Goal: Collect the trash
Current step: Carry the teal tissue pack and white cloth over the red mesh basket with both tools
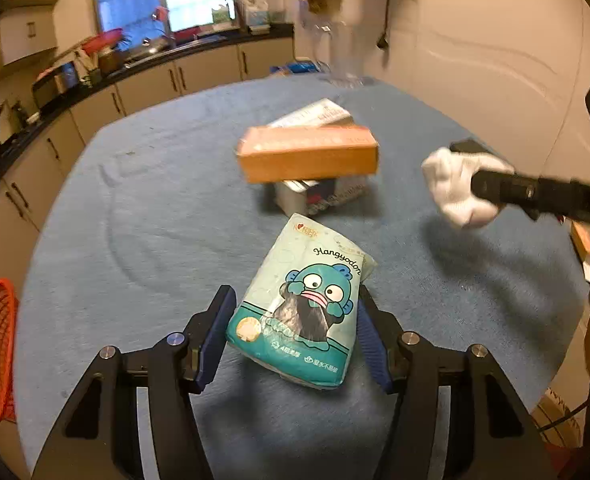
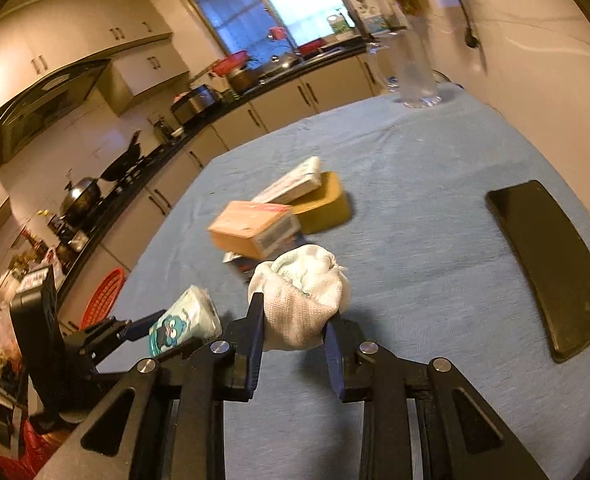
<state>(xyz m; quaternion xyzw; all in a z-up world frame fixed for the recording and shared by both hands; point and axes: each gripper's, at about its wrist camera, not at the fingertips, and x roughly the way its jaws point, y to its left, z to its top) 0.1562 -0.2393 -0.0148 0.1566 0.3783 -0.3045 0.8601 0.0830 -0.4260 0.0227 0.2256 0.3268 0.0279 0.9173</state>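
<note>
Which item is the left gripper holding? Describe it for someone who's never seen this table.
On the blue-clothed table, nearer than the pile of boxes, the left gripper clamps a soft tissue pack. It alone is teal and white plastic with a cartoon fish face.

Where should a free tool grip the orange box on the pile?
Grip the orange box across its two long faces, near mid-length, coming from above. It lies on top of the other cartons with its long sides exposed, while its underside rests on the stack. Both tools are occupied: left around the tissue pack, right on the white sock.
</note>
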